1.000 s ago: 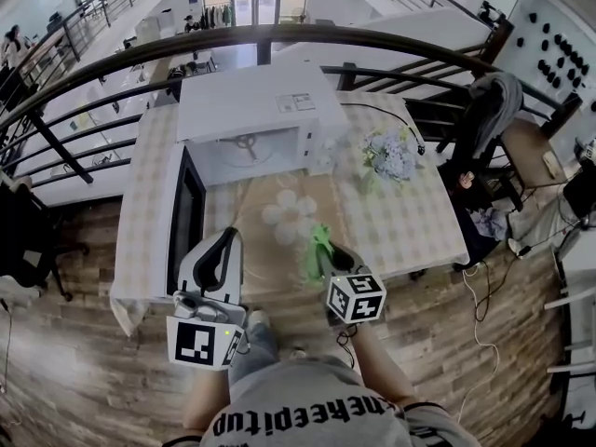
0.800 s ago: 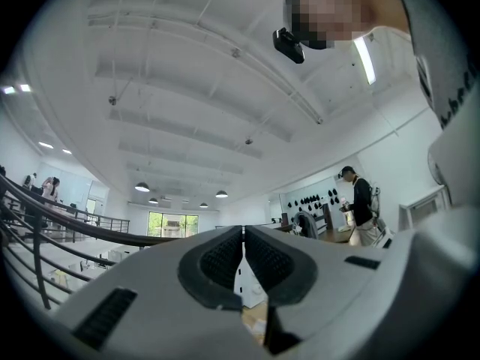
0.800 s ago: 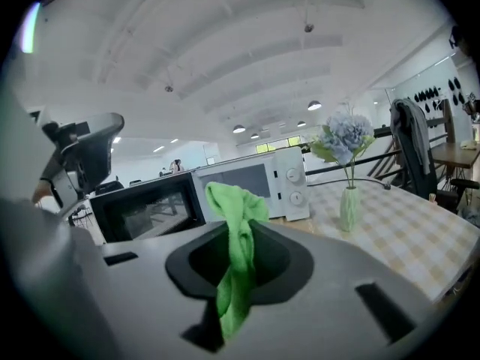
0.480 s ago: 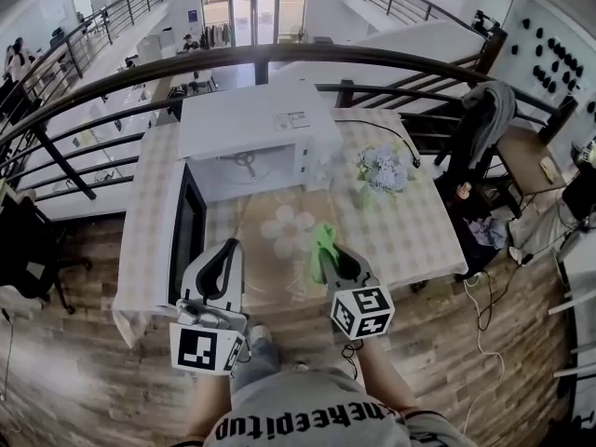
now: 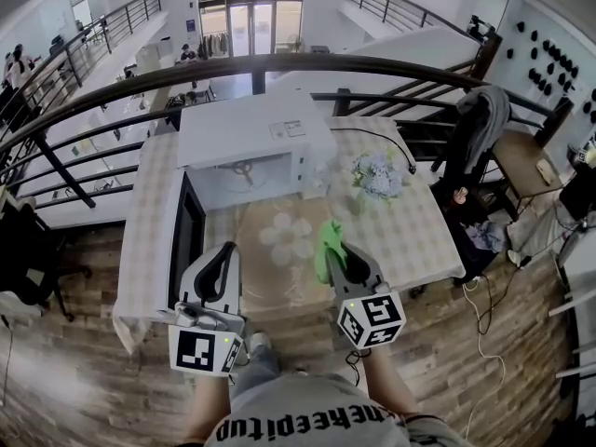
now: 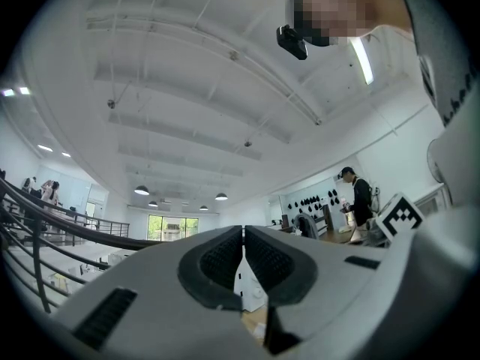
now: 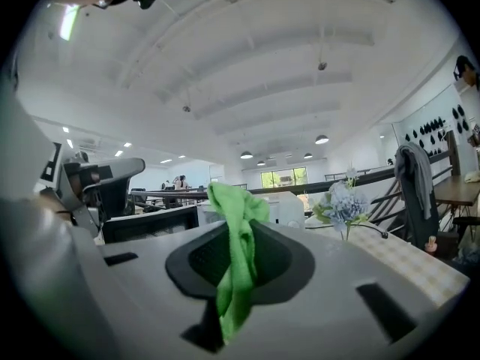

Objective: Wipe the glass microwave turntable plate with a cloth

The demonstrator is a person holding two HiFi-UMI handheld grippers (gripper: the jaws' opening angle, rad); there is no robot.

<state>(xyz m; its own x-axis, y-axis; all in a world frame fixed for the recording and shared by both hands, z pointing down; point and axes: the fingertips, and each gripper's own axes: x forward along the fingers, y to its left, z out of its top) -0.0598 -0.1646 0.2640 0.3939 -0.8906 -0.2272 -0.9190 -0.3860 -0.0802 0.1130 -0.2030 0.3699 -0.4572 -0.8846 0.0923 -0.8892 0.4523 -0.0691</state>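
**Right has the cloth, left is closed on nothing, plate out on the table**

My right gripper (image 5: 339,251) is clamped on the green cloth (image 7: 237,227). The cloth is bunched between the jaws, with one end sticking up above them and the other hanging below. My left gripper (image 6: 243,252) has its jaws pressed together, pads meeting, with nothing between them.

In the head view, the glass turntable plate (image 5: 289,236) lies flat on the checked table (image 5: 414,236). It sits in front of the microwave (image 5: 253,128), not inside it. The microwave door (image 5: 186,229) is swung open to the left, just ahead of the left gripper.

The cloth tip sits over the plate's right edge, but I can't tell whether they touch. The left gripper is near the plate's left side and apart from it. A vase of pale flowers (image 5: 377,175) stands to the right of the microwave, well clear of both grippers.
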